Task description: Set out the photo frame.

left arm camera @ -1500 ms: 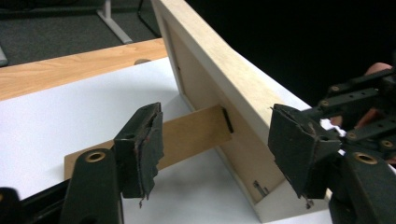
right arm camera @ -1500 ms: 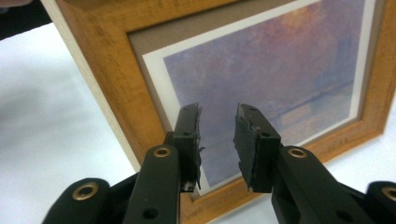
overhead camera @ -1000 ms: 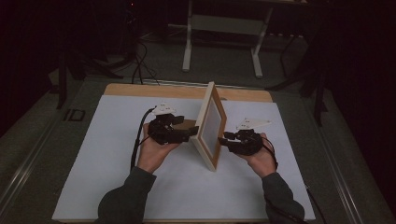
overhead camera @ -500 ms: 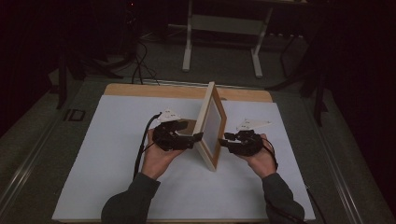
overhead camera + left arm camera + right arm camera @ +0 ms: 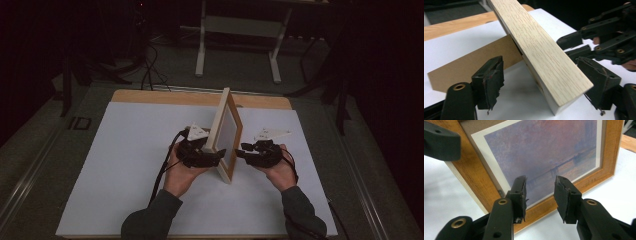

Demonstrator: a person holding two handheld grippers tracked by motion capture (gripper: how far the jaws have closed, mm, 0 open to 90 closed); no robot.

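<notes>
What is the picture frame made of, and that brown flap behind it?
The picture frame looks like pale, unvarnished wood on its edge: fine grain lines show. Its front looks warmer, maybe stained. The brown flap seems to be matte cardboard or fibreboard, flat and dull.

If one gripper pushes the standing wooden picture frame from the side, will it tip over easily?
Probably yes. The light wooden picture frame stands upright on its narrow lower edge, propped by a thin brown cardboard stand, so a sideways push may topple it. Its wood looks rigid; the glazed front seems fragile.
</notes>
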